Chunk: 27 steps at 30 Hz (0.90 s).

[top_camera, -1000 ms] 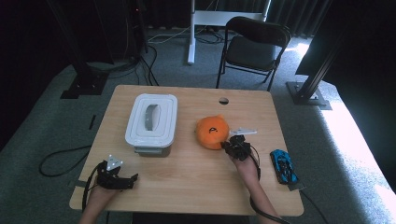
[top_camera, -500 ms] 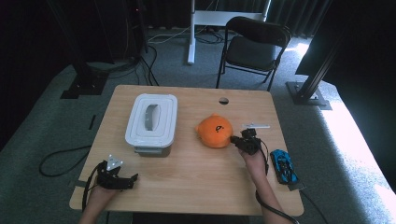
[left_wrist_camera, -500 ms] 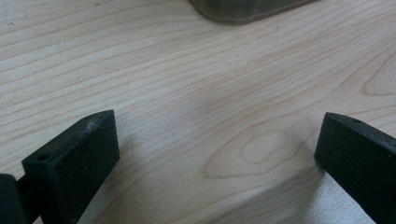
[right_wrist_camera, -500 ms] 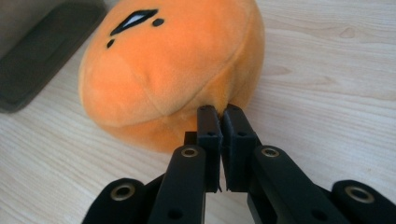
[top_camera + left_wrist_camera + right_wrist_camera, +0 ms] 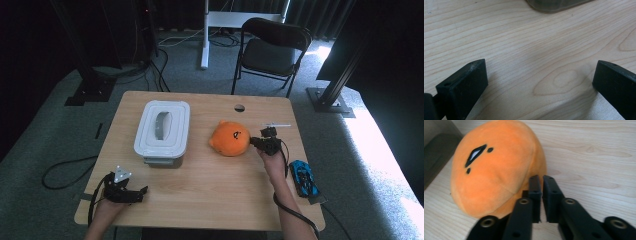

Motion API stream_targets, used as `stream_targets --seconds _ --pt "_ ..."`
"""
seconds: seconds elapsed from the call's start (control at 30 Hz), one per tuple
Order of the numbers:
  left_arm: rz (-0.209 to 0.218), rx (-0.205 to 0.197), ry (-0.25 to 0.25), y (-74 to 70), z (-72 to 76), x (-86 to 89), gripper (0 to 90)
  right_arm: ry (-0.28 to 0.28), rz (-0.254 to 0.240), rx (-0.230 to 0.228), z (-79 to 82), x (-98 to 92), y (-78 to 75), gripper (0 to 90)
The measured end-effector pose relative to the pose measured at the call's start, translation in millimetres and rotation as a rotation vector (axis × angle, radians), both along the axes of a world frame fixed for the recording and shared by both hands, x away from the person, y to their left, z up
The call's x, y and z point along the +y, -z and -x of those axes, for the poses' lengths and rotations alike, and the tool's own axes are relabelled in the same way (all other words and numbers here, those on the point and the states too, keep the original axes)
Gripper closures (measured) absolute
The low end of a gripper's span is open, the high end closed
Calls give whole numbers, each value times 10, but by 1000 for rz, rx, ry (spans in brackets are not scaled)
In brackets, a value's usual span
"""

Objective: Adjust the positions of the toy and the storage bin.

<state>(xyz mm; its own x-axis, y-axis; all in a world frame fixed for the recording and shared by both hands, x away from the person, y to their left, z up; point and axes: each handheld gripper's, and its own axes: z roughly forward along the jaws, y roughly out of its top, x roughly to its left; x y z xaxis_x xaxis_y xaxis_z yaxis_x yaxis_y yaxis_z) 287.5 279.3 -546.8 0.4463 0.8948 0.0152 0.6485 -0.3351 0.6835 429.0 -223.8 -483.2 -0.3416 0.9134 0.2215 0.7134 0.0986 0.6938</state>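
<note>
Two grippers: right gripper (image 5: 541, 181) nearly closed, jaws just easing apart, empty, seemingly touching orange plush (image 5: 496, 167); left gripper (image 5: 540, 75) spread over table (image 5: 529, 37).

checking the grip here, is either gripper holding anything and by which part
Nothing is held. The right gripper has its jaws nearly together with nothing between them, beside the orange plush. The left gripper is open over bare table.

No readable text, label, brand or number anywhere. My round orange plush toy (image 5: 496, 170) bears only black stitched marks, not letters I can read.
</note>
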Motion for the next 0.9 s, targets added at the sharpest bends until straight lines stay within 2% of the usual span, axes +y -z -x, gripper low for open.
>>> stream_targets --seconds 0.1,0.17,0.37,0.4,0.43,0.53,0.63,0.8,0.9 --pt "0 0 0 0 0 0 3 10 -17 1 50 -28 1 748" --pt "0 0 0 0 0 0 3 2 -10 1 105 -40 -12 718" --pt "0 0 0 0 0 0 3 -48 -16 -27 351 13 -118 606" --pt "0 0 0 0 0 0 3 -54 -26 -33 397 36 -114 589" --pt "0 0 0 0 0 0 3 -62 -37 -28 437 67 -99 552" --pt "0 0 0 0 0 0 2 -81 -61 -4 532 173 -5 514" --pt "0 0 0 0 0 0 3 -95 -65 17 551 262 88 501" --pt "0 0 0 0 0 0 3 -76 -116 42 521 361 186 487" --pt "0 0 0 0 0 0 3 -48 -115 19 489 397 189 489"
